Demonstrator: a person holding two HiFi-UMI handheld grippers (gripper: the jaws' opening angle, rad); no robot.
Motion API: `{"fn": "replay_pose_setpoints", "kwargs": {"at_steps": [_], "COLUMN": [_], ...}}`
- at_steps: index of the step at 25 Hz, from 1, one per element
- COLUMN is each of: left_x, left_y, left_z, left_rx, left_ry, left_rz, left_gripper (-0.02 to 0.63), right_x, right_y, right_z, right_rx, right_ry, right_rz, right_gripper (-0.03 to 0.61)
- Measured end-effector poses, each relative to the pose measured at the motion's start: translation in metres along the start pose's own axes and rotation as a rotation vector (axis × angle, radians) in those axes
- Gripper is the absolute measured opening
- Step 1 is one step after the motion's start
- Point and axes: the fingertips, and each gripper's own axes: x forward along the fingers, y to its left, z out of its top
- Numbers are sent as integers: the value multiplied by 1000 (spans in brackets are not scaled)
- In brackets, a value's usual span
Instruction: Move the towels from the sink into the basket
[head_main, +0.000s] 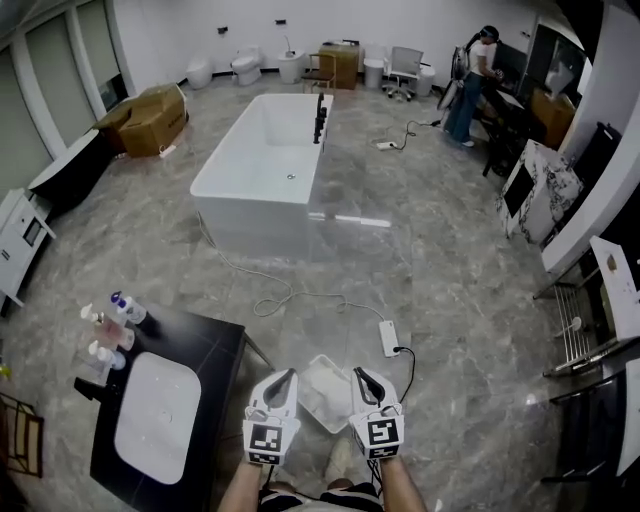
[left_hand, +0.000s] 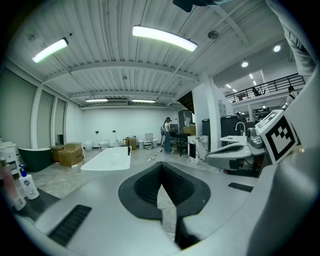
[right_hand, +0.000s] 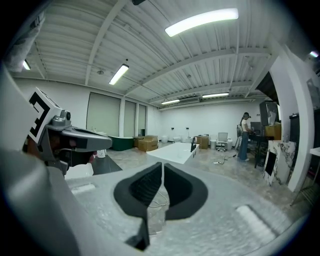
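Observation:
In the head view a white sink (head_main: 157, 415) is set into a black vanity (head_main: 215, 350) at the lower left; its basin looks plain white and I cannot make out a towel in it. A pale translucent basket (head_main: 322, 392) stands on the floor right of the vanity, something white inside. My left gripper (head_main: 289, 374) hovers at the basket's left edge and my right gripper (head_main: 358, 373) at its right edge. In the left gripper view the left gripper (left_hand: 161, 172) is shut and empty. In the right gripper view the right gripper (right_hand: 163, 170) is also shut with nothing between its pads.
Several bottles (head_main: 115, 322) stand on the vanity's far corner. A power strip (head_main: 389, 338) and its cable lie on the marble floor beyond the basket. Farther off are a white bathtub (head_main: 265, 160) and cardboard boxes (head_main: 150, 118). A person (head_main: 475, 85) stands at the far right.

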Motion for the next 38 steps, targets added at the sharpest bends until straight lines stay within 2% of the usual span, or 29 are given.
{"fn": "replay_pose_setpoints", "kwargs": {"at_steps": [10, 15, 38], "left_x": [-54, -71, -65], "left_y": [-27, -37, -39], "left_z": [16, 17, 17], "left_rx": [9, 4, 17], "left_ry": [-27, -42, -40], "left_rz": [25, 29, 33], "left_gripper": [9, 9, 9], "right_x": [-64, -82, -83], "right_y": [11, 17, 8], "right_z": [28, 30, 29], "right_rx": [-55, -43, -44], "right_ry": [-47, -66, -81], "right_rz": [3, 0, -17], "right_gripper": [2, 0, 0]}}
